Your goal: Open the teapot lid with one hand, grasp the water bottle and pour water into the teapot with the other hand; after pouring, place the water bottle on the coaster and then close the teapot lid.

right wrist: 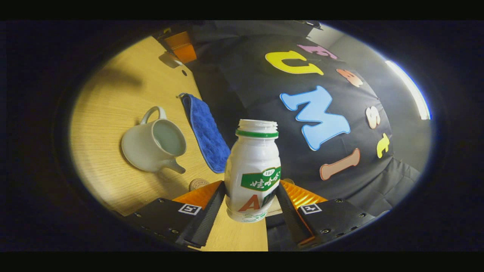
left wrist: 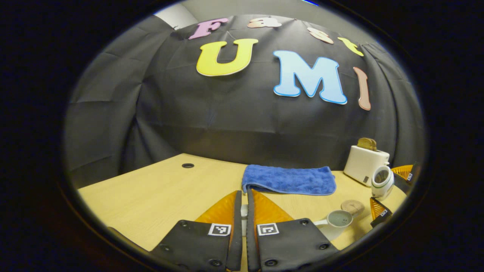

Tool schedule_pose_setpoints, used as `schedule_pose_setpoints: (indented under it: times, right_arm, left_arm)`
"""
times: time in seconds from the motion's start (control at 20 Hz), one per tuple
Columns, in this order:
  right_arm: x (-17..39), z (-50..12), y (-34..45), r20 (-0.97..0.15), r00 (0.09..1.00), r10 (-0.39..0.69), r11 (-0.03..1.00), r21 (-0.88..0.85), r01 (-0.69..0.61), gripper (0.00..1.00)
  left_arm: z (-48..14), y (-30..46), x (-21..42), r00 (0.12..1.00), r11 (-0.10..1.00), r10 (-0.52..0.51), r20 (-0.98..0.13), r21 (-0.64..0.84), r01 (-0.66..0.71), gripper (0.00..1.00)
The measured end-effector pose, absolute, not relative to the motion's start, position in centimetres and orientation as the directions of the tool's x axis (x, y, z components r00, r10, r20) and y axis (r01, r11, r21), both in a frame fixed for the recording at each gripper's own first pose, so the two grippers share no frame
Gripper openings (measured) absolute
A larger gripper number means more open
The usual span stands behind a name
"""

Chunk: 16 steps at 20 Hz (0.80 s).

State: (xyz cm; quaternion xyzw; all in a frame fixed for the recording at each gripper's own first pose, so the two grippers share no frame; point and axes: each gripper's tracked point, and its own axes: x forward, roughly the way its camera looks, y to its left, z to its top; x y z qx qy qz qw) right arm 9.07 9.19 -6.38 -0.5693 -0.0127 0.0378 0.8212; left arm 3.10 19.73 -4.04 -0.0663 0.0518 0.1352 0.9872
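Between my left gripper's (left wrist: 244,211) fingers, in the left gripper view, sits something small and pale, likely the lid (left wrist: 244,216), though too little shows to be sure. The fingers stand nearly together around it, above the table (left wrist: 151,196). Beyond them a blue towel (left wrist: 289,180) lies flat. To the right the teapot (left wrist: 334,223) stands open, handle towards me, with the round coaster (left wrist: 352,207) just behind it. Farther right the bottle (left wrist: 382,182) is tilted, mouth facing this camera, held by the other gripper (left wrist: 389,196). A white toaster (left wrist: 365,164) stands at the back with bread in its slot.

Right gripper view: my right gripper (right wrist: 252,204) clamps the bottle (right wrist: 252,172) low on its body, both fingers pressed to its sides, cap off, mouth pointing away. This view is rolled, so the table (right wrist: 113,113) runs up the left. On it the open teapot (right wrist: 153,145) sits, spout towards the coaster (right wrist: 198,184), which peeks out beside my finger. The towel (right wrist: 206,132) lies just beyond the teapot.
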Motion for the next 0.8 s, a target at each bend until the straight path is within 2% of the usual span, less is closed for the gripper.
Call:
schedule_pose_setpoints:
  times: [0.05, 0.15, 0.2, 0.3, 0.35, 0.4, 0.55, 0.6, 0.75, 0.8]
  right_arm:
    - [9.23, -6.43, 9.2, -0.021, 0.997, 0.078, 0.325, -0.945, -0.045, 0.8]
    - [9.26, -6.46, 9.14, -0.02, 0.997, 0.08, 0.274, -0.961, -0.041, 0.8]
    - [9.26, -6.46, 9.07, -0.018, 0.997, 0.081, 0.247, -0.968, -0.038, 0.8]
    - [9.38, -6.64, 8.87, -0.013, 0.997, 0.082, 0.2, -0.979, -0.03, 0.8]
    - [9.31, -6.58, 9.0, -0.011, 0.996, 0.085, 0.176, -0.984, -0.026, 0.8]
    - [9.25, -6.54, 9.1, -0.008, 0.996, 0.088, 0.151, -0.988, -0.022, 0.8]
    - [9.49, -6.39, 9.2, 0.013, 0.994, 0.108, 0.059, -0.998, 0.007, 0.8]
    - [9.44, -6.4, 9.41, 0.02, 0.993, 0.116, 0.034, -0.999, 0.016, 0.8]
    - [9.46, -6.18, 9.65, 0.033, 0.99, 0.134, -0.016, -0.999, 0.035, 0.8]
    - [9.49, -5.99, 9.72, 0.038, 0.99, 0.139, -0.036, -0.998, 0.044, 0.8]
  left_arm:
    - [-4.09, 19.98, 3.04, 0.957, 0.953, 0.265, -0.121, -0.12, -0.279, 0.15]
    - [-4.21, 20.2, 2.96, 0.955, 0.95, 0.27, -0.122, -0.126, -0.285, 0.15]
    - [-4.21, 20.29, 2.96, 0.954, 0.949, 0.273, -0.123, -0.128, -0.288, 0.11]
    - [-4.11, 20.4, 2.93, 0.953, 0.948, 0.275, -0.125, -0.13, -0.291, 0.11]
    - [-4.3, 20.44, 2.9, 0.953, 0.948, 0.276, -0.126, -0.13, -0.291, 0.15]
    - [-4.31, 20.48, 2.9, 0.953, 0.947, 0.276, -0.128, -0.131, -0.292, 0.11]
    - [-4.49, 20.32, 2.98, 0.952, 0.947, 0.276, -0.131, -0.131, -0.292, 0.11]
    - [-4.47, 20.36, 2.96, 0.952, 0.947, 0.275, -0.132, -0.131, -0.292, 0.15]
    - [-4.54, 20.4, 2.95, 0.952, 0.947, 0.276, -0.134, -0.132, -0.293, 0.15]
    - [-4.56, 20.38, 3.02, 0.952, 0.947, 0.276, -0.136, -0.132, -0.293, 0.11]
